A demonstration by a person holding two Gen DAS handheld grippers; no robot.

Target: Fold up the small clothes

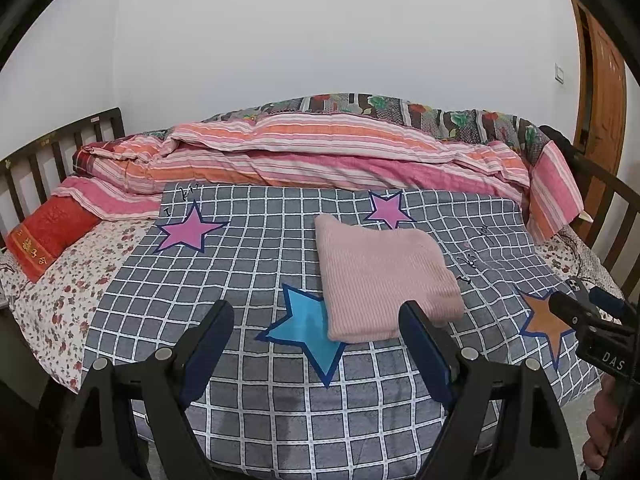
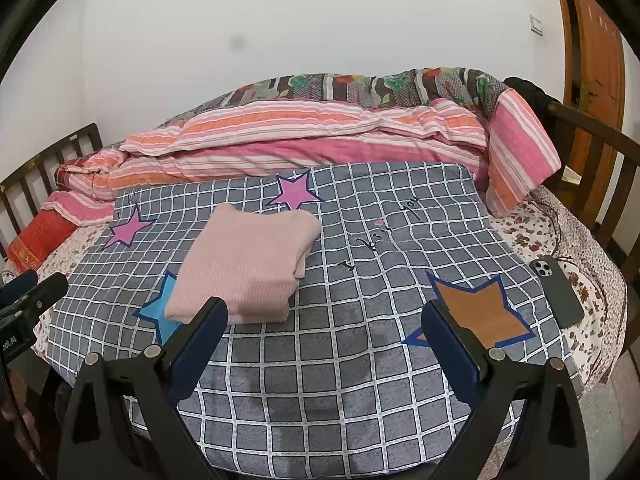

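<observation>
A pink ribbed knit garment lies folded into a thick rectangle on a grey checked cloth spread over the bed. In the left wrist view it sits just right of centre, its lower left corner covering part of a blue star printed on the cloth and its upper edge touching a pink star. A second pink star is printed at the upper left of the cloth and an orange star at the right.

The left tool fills the bottom of that view with its jaws wide apart and nothing between them; its right fingertip overlaps the near edge of the folded garment in the picture, though whether it touches cannot be told. The right tool stands likewise wide and empty at the bottom of the right wrist view, over bare checked cloth, with the garment at centre left just beyond its left finger and the orange star behind its right finger.

A dark smartphone lies face down at the right edge of the bed on a floral sheet, beside the checked cloth. Behind the cloth a pink and orange striped quilt is heaped along the white wall. A red pillow lies at the left by the dark wooden bed rail, and a wooden door stands at the upper right.
</observation>
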